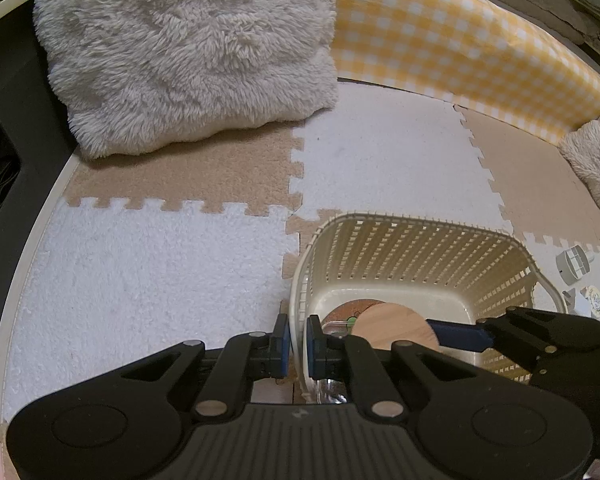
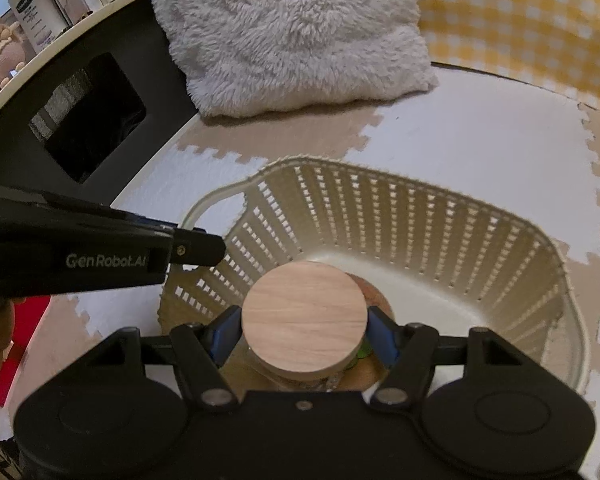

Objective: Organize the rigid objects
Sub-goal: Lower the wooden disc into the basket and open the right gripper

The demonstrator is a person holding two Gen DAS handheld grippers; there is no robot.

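Observation:
A cream slotted plastic basket [image 1: 420,248] [image 2: 420,216] stands on the foam mat. My left gripper [image 1: 298,346] is shut on the basket's left rim, one pad outside and one inside. My right gripper [image 2: 306,336] is shut on a clear jar with a round wooden lid [image 2: 305,320] and holds it inside the basket, over a round cork coaster [image 1: 354,308] on the basket floor. The lid [image 1: 392,330] and the right gripper's blue finger [image 1: 460,334] also show in the left wrist view. The left gripper's body [image 2: 100,248] shows at the left of the right wrist view.
A fluffy white cushion [image 1: 188,52] [image 2: 292,32] leans at the back, beside a yellow checked bolster [image 1: 472,48]. A small grey container [image 1: 574,266] and a round sticker [image 1: 596,300] lie on the mat right of the basket. A dark cabinet [image 2: 80,120] stands at the left.

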